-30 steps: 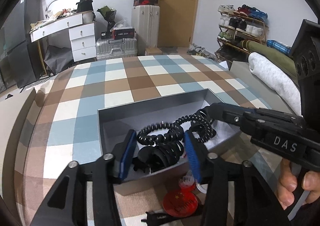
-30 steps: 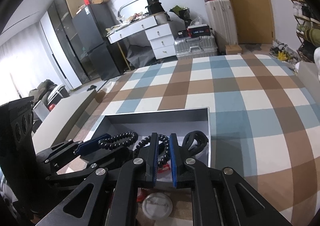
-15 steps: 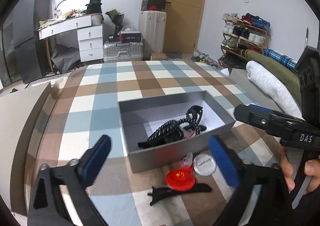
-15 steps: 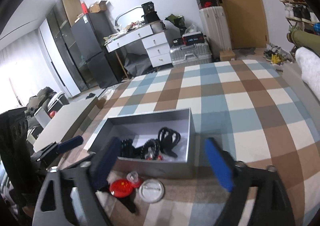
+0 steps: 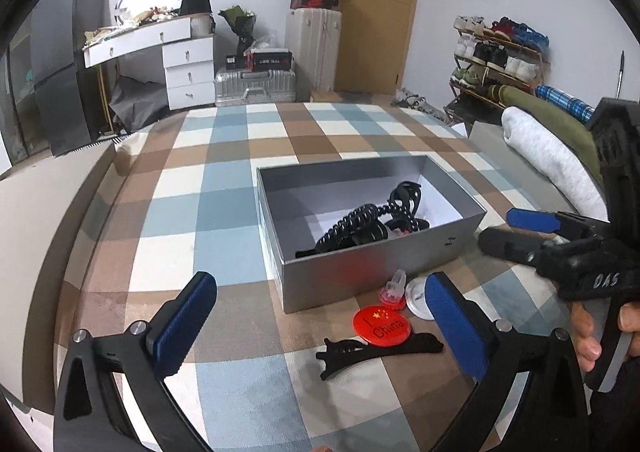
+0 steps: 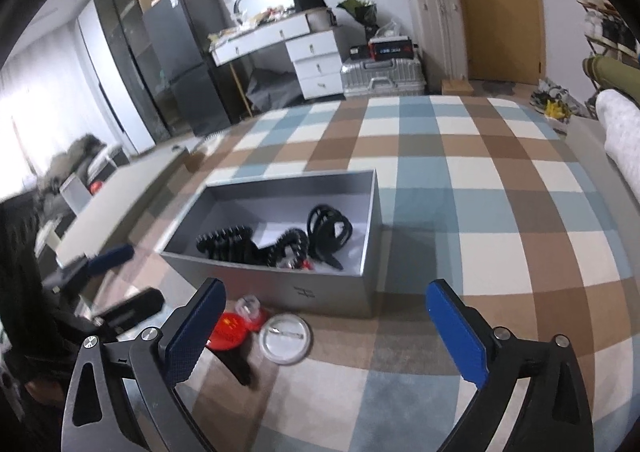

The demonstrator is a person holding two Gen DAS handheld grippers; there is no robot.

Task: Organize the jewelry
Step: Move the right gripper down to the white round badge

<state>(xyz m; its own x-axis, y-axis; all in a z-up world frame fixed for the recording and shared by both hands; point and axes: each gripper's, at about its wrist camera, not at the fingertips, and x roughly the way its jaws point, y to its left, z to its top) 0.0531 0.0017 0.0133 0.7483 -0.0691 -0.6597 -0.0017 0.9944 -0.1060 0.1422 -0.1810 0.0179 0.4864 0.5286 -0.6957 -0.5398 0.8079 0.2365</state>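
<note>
The left gripper (image 5: 320, 324) stands wide apart with nothing between its blue pads; its jaws have just been opening. The right gripper (image 6: 324, 328) is likewise spread wide and empty, its jaws also just opened. A grey box (image 5: 384, 276) sits on the checked cloth (image 5: 224, 187), holding black coiled hair ties (image 5: 352, 223) and a black clip (image 5: 406, 195) (tangled together). Just in front of the box lie a red badge (image 5: 382, 324), a white badge (image 6: 285, 339), a small clear-and-pink piece (image 5: 394, 286) and a black hair clip (image 5: 376, 350), all outside the box.
</note>
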